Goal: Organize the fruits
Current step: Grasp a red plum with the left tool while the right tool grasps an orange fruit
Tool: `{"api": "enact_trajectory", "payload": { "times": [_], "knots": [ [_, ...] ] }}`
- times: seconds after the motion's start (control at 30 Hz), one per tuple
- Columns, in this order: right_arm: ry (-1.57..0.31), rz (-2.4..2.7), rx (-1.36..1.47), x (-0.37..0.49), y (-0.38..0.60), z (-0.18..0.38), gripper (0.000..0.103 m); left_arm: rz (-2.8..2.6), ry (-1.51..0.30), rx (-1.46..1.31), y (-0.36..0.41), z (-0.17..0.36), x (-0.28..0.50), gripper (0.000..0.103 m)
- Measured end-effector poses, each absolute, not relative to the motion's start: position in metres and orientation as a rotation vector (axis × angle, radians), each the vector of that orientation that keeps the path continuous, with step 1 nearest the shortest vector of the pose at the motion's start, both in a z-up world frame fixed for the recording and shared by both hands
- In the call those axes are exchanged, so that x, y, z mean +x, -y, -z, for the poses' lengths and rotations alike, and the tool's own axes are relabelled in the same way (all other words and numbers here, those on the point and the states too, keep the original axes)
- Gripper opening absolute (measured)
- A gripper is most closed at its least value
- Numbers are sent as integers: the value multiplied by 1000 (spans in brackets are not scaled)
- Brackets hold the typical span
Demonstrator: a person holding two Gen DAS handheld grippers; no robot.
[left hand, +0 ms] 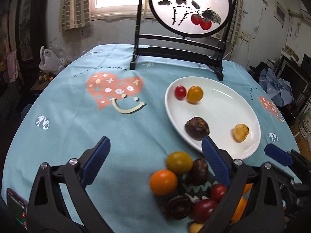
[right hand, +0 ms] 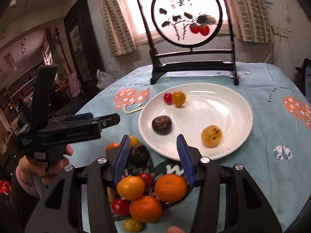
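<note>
1. Nearest my right wrist camera sits the loose pile of fruit (right hand: 147,196) on the blue tablecloth (right hand: 262,136), just short of the white plate (right hand: 233,104).
2. My right gripper (right hand: 156,155) stands part-open over that pile with nothing between its blue pads. My left gripper (left hand: 155,161) is spread wide and empty, its right finger at the plate's near rim.
3. On the plate I count four pieces: a red cherry tomato (left hand: 180,92) touching an orange one (left hand: 195,94) at the far side, a dark brown chestnut-like piece (left hand: 196,128) and a speckled yellow fruit (left hand: 240,132) nearer me.
4. In the pile I make out two mandarins (right hand: 170,187), one large orange tomato (right hand: 130,187) at the front, two red tomatoes (right hand: 120,206) and a small yellow one (right hand: 132,224). Behind them lie a brown piece (right hand: 138,153), a yellow tomato and an orange one (the left view shows a second brown piece, and I cannot count what my fingers hide).
5. I judge everything light. The tomatoes are smooth, round and thin-skinned, so they may roll or split; I would close gently across the widest part.
6. The mandarins look softer with grippier peel (a wider opening is needed), and the brown pieces look hard and rough, easiest to hold.
</note>
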State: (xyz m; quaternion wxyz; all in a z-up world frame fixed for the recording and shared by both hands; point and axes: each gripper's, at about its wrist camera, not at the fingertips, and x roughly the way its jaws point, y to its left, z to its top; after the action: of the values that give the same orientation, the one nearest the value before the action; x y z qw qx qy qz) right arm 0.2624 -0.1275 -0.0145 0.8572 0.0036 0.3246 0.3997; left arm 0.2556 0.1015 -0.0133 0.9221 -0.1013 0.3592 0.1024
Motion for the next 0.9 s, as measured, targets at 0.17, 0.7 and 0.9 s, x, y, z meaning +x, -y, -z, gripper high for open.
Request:
{"api": "enact_trajectory", "payload": {
  "times": [0.17, 0.7, 0.9],
  "knots": [
    [-752, -900, -94, 245, 104, 27, 51, -260, -762, -264, -125, 20, 239, 97],
    [-844, -857, -171, 242, 99, 50, 47, -246, -739, -233, -119, 11, 229, 97],
    [-840, -898, -103, 243, 107, 43, 40, -241, -756, -229, -119, 13, 231, 97]
  ]
}}
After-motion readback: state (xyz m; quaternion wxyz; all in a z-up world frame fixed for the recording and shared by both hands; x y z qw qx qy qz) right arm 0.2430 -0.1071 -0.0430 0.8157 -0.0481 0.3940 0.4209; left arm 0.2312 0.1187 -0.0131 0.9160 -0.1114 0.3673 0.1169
